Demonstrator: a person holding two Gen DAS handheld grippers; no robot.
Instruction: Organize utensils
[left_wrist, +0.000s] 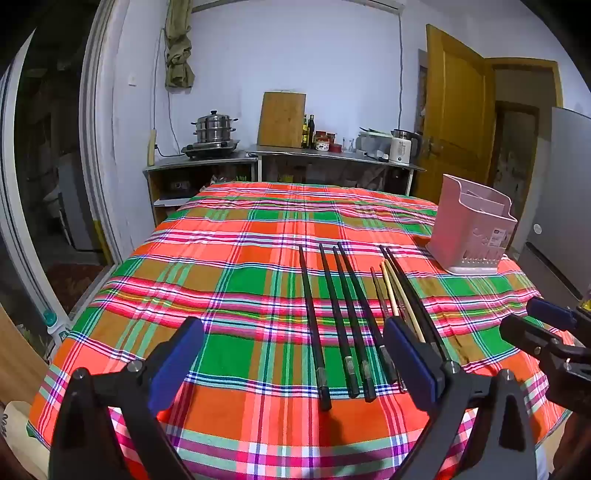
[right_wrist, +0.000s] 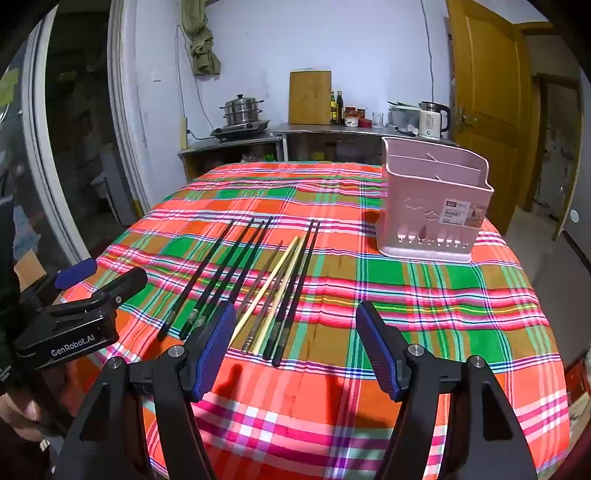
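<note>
Black tongs (right_wrist: 295, 347) (blue pads (right_wrist: 212, 343))

We face a pale blue wall (right_wrist: 295, 44) with a steel counter (right_wrist: 332, 130) along it, carrying a stacked steamer pot (right_wrist: 242, 107), an upright wooden cutting board (right_wrist: 309, 96), bottles and a white kettle (right_wrist: 430, 120). To our right stands a yellow wooden door (right_wrist: 484, 110). A plaid tablecloth (right_wrist: 443, 295) covers the table.

From my left wrist view, the left gripper's right pad (left_wrist: 410, 363) covers the near ends of the pale chopsticks (left_wrist: 400, 295). The right gripper (left_wrist: 543, 328) is cut off at the frame edge. On the pink basket (right_wrist: 436, 206), I cannot read the label's small print (right_wrist: 460, 214).
</note>
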